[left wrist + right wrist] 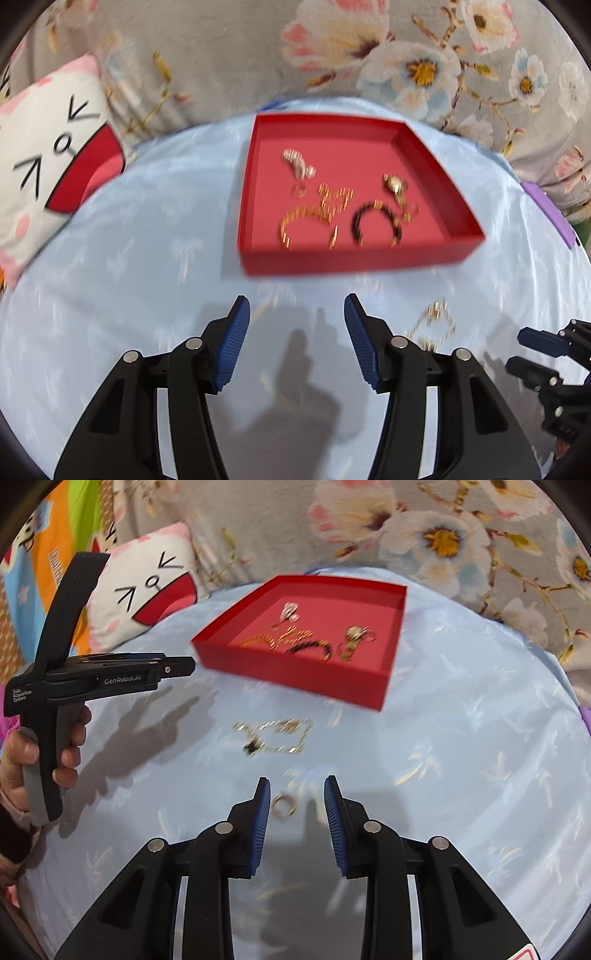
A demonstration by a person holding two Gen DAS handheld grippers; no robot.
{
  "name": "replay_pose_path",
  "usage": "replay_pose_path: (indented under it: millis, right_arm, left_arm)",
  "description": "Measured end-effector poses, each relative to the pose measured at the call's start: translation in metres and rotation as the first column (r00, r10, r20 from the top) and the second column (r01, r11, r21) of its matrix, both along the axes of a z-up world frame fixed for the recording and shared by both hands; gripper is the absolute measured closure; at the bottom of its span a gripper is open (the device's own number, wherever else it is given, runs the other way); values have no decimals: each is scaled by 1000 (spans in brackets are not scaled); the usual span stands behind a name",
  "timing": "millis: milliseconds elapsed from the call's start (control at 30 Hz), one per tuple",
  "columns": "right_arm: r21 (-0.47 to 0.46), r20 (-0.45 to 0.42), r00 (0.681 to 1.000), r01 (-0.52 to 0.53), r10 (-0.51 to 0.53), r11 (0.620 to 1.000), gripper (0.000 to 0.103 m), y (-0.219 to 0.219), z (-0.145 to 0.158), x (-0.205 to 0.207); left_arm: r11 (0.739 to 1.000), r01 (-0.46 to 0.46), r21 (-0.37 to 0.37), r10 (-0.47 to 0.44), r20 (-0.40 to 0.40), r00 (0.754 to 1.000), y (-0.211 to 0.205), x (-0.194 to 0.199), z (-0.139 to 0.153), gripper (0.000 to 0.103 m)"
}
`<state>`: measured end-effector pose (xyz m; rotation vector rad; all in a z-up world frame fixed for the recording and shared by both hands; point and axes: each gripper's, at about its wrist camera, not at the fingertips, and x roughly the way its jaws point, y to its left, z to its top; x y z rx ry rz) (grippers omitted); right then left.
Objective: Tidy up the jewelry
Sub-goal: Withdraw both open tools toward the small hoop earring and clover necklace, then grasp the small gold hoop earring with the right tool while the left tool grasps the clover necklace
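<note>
A red tray [255,184] [295,672] sits on the light blue cloth and holds several pieces: a gold bangle [295,225], a black bangle [373,221], a silver piece [297,164] and gold pieces [395,184]. A gold chain with a dark pendant [275,734] [432,325] lies on the cloth in front of the tray. A small gold ring [283,806] lies between my right gripper's fingers. My right gripper [297,786] is open around it. My left gripper [297,306] is open and empty, in front of the tray.
A white cat-face cushion [48,155] [147,587] lies at the left. Floral grey fabric [221,55] fills the back. A purple object [550,212] sits at the cloth's right edge. The left gripper's body and hand [55,686] show in the right wrist view.
</note>
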<state>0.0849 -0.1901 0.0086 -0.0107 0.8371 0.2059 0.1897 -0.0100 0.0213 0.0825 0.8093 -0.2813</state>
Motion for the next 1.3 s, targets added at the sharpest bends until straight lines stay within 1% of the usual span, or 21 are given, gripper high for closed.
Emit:
replay_pose_path:
  millis: [100, 200, 367, 500, 633, 700, 767, 833, 933, 967, 1033, 1067, 1167, 1300]
  right_arm:
    - [-22, 0, 1000, -3, 3, 1000, 73, 10, -9, -1]
    - [-18, -15, 1000, -2, 2, 1000, 73, 11, -16, 4]
    - [-12, -42, 999, 12, -12, 1000, 74, 12, -27, 9]
    - [-13, -46, 999, 10, -11, 1000, 76, 13, -29, 8]
    - [-21, -45, 999, 24, -25, 999, 81, 13, -29, 7]
    - [-20, -45, 999, 27, -28, 999, 88, 12, -29, 8]
    - [-16, -45, 999, 30, -30, 999, 88, 12, -29, 7]
    - [-16, -45, 998, 39, -40, 999, 88, 10, -29, 7]
    - [-6, -48, 997, 60, -60, 998, 88, 2, -28, 4]
    - [0, -51, 997, 65, -65, 998, 88, -1, -28, 2]
    - [17, -54, 996, 77, -76, 997, 88, -7, -26, -2]
    - [22, -54, 995, 82, -81, 996, 88, -9, -25, -3]
    - [33, -51, 994, 98, -97, 995, 88, -15, -24, -9]
    - [47, -59, 991, 127, -124, 991, 88, -24, -25, -14]
  left_arm:
    - [1000, -23, 9, 23, -20, 1000, 6, -14, -16, 52]
    - [999, -41, 29, 42, -15, 999, 9, -23, -26, 52]
    - [999, -43, 24, 44, -5, 999, 10, -28, -30, 52]
    - [999, -38, 36, 38, -3, 999, 6, -30, -34, 52]
    - [999, -28, 25, 28, -12, 1000, 6, -30, -34, 52]
    - [999, -28, 26, 28, -15, 999, 6, -29, -35, 52]
    - [999, -23, 27, 24, -16, 1000, 4, -29, -35, 51]
    - [1000, -12, 27, 13, -15, 1000, 1, -30, -34, 47]
    - [1000, 18, 22, -18, -19, 1000, -9, -32, -32, 46]
    - [999, 35, 15, -34, -23, 999, -13, -33, -30, 46]
    - [997, 76, 4, -76, -21, 997, -25, -34, -26, 40]
    - [996, 92, 7, -92, -16, 996, -32, -35, -25, 39]
    - [989, 148, 16, -147, -12, 989, -54, -35, -22, 39]
    - [981, 190, 50, -189, -25, 982, -80, -29, -28, 40]
